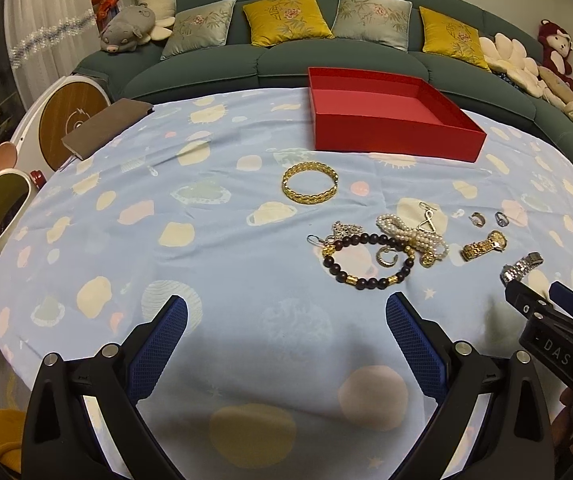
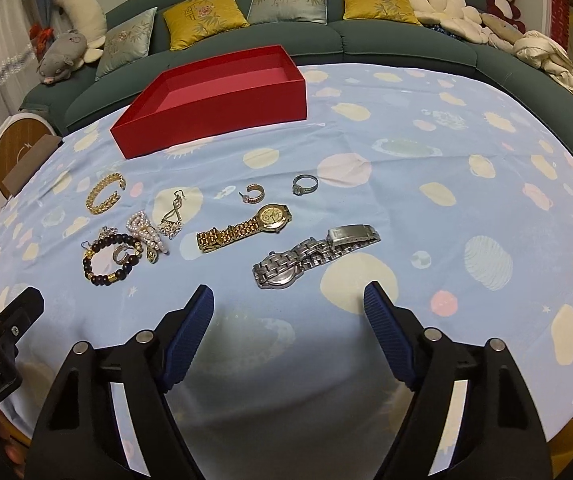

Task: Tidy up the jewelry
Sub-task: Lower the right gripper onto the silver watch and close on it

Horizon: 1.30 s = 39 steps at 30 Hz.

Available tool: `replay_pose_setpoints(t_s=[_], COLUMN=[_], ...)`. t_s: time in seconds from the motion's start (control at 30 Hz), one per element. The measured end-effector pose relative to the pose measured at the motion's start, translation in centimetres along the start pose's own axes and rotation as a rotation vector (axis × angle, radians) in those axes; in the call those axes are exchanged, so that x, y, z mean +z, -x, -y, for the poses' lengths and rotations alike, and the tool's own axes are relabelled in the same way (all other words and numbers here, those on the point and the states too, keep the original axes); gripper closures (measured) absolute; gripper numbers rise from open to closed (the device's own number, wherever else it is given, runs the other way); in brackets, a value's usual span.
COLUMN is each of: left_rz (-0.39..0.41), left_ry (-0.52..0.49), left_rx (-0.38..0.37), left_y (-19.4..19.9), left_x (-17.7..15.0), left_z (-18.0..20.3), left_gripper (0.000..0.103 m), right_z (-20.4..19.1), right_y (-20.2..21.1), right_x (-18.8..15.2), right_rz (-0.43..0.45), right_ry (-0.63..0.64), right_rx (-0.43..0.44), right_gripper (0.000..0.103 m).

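Hovering over the tablecloth: right gripper gaping, empty, near the silver watch; left gripper likewise gaping (red box empty).

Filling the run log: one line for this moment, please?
stage: pre-grasp | left gripper: open, empty | right gripper: open, empty, nearest silver watch | red box: empty | jewelry: all on tablecloth
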State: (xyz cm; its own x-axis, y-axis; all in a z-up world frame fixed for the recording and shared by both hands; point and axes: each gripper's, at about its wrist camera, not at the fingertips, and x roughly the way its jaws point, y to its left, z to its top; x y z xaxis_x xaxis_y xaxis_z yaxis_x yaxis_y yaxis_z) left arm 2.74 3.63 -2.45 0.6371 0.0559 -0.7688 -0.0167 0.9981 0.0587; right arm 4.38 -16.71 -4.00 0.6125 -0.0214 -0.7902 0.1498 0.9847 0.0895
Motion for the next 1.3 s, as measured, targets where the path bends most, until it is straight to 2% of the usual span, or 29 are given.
replay_pose_setpoints(t_s=[0.07,0.2,0.37,0.4,0.53,0.67,0.8,0.97,1.07,1.17,1.3], left_rz=[-0.011,-0.021,-0.046,-0.049,-0.048,-0.053,-0.054,-0.055,-0.057,-0.056,-0.055], left_ry=[0.01,0.015,0.031,0.034,0.048,0.059,0.056,0.042,0.046,0.05,0.068], left_rx=[-0.028,-0.035,-0.038,-0.04,-0.051,-0.053,-0.058,-0.058,-0.058,-0.058,-0.067], left_y=[-0.4,-1.2,-2.0,-2.1,-2.1,-2.3,-2.4,-2.6,-2.7,-2.8,-3.1], left_x=[0.1,-0.1,-0.2,-0.2,0.0,0.1,0.2,0.3,0.4,0.5,1.3], left_z=[-0.3,-0.8,-1.3,-1.4,-1.8,-1.9,-1.6,-1.1,-1.1,-1.2,-1.7], left_gripper=[0.007,0.007,0.007,0.007,0.007,0.007,0.007,0.007,0.007,0.007,0.007], right_z=[-0.2,-0.1,-0.3,-0.2,1.8,3.4,2.2,1.6,2.1,2.6,3.2], right_y=[-0.6,-1.6,-1.9,-1.8,-1.3,-1.0,-1.4,-2.0,-1.9,-1.8,-1.5], right_x=[0.1,0.2,0.2,0.2,0.2,0.2,0.2,0.3,0.5,0.6,0.6], right_rz=[-0.007,-0.012,0.004,0.005,0.002,0.001,0.002,0.036,0.043,0.042,0.036], right_ry=[-0.009,-0.039,-0.017,-0.011,-0.054,-0.12,-0.071,-0.02,-0.028,-0.039,-0.057], right_rx=[-0.004,-0.018,-0.054,-0.066,-0.078,-0.054,-0.076,-0.106,-0.092,-0.081,-0.05], right_gripper=[0.033,0.035,0.036,0.042,0.052,0.051,0.045,0.046,0.057,0.077,0.077])
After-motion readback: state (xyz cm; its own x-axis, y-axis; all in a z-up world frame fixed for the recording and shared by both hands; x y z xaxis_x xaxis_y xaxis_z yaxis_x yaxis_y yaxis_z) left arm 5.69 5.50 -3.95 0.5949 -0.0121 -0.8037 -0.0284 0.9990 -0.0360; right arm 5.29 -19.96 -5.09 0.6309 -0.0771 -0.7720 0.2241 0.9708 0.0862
